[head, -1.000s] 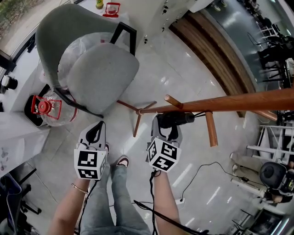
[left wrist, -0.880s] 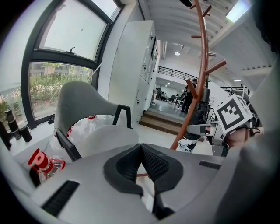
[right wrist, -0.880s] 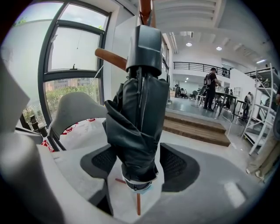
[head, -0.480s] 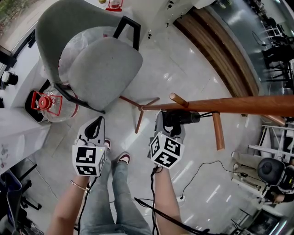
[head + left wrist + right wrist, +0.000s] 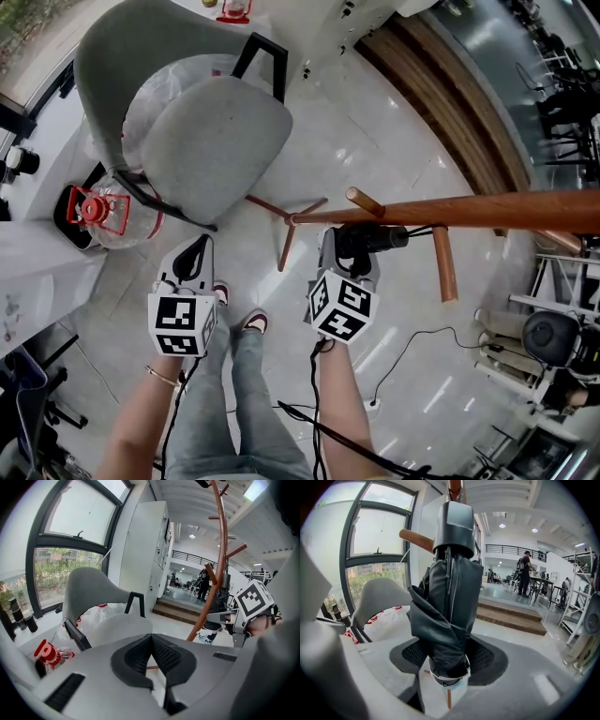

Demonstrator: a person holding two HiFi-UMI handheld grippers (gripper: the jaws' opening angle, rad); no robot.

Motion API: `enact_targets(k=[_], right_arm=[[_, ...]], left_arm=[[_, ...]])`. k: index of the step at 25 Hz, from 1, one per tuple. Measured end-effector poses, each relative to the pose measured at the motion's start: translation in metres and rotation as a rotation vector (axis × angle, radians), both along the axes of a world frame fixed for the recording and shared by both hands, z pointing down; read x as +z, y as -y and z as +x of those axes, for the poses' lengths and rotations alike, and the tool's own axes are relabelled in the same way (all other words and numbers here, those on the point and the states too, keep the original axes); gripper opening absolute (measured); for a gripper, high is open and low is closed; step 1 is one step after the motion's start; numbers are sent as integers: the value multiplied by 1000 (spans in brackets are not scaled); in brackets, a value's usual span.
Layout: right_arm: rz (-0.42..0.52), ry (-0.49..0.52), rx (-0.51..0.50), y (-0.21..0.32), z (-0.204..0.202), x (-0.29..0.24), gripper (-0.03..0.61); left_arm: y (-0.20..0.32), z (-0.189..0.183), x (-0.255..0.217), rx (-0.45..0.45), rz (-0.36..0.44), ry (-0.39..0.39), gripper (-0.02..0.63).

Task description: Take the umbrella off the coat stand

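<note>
While clamping the folded black umbrella [image 5: 447, 602] — right gripper's [image 5: 445, 657] jaws just closed onto it — lift straight off the brown wooden coat stand [image 5: 487, 211].

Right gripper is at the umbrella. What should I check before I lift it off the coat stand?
1. Umbrella between the jaws of the right gripper: ok, a pad on each side; the jaws have just been closing.
2. Pads pressing firmly on it: cannot tell.
3. Umbrella free of the coat stand: not ok, it hangs there, beside a peg.
4. How it is hooked on: cannot tell, its handle hides the top.
5. Left gripper out of the way: ok, shut, empty, apart from the stand.
</note>
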State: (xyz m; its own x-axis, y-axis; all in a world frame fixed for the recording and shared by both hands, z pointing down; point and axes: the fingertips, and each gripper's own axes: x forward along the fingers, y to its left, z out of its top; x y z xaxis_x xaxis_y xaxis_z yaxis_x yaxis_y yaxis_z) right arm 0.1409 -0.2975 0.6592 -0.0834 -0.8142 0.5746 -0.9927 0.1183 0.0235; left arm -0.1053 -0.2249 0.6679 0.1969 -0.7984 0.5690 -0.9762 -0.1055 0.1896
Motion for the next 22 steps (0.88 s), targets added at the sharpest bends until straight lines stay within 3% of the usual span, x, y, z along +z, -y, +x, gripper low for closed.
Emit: enact_targets(k=[22], right_arm=[[5, 5, -46, -42, -7, -40, 232]], left_arm=[[-8, 10, -47, 20, 46, 3, -3]])
